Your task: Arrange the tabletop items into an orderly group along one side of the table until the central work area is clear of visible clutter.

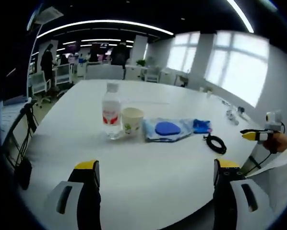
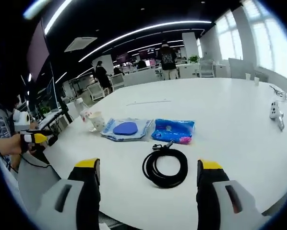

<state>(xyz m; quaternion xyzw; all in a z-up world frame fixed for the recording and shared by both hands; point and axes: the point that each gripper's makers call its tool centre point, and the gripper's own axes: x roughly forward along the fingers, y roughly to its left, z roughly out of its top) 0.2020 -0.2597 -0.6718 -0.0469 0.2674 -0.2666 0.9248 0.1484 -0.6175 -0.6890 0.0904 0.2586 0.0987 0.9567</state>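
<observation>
Large white desk (image 1: pixel 148 187), open office beyond with chairs and a few people standing far off.

Left gripper (image 1: pixel 155 172): jaws spread wide, nothing between them, hovering over bare desk surface at the near edge. Ahead of it, a row of items runs across the desk. Clear water bottle (image 1: pixel 112 111) with red label, upright. Paper cup (image 1: pixel 132 120) upright just beside the bottle, to its right in this view. Next along, a pale plastic pouch (image 1: pixel 163 130) lying flat with a blue oval pad showing on it. A bright blue packet (image 1: pixel 201 126) lies at the pouch's far end, close to it or touching. A coiled black cable (image 1: pixel 215 143) sits near the packet, closer to the desk edge.

Right gripper (image 2: pixel 149 173): jaws also wide apart, holding nothing. The black cable coil (image 2: pixel 165 166) lies on the desk just ahead, between the lines of the two jaws, not touched. Beyond it the blue packet (image 2: pixel 173 130) and pale pouch (image 2: pixel 125 129) lie side by side, then cup (image 2: pixel 97 120) and bottle (image 2: pixel 81 109) further left.

Small white devices (image 2: pixel 275 111) rest near the desk's far right edge.
</observation>
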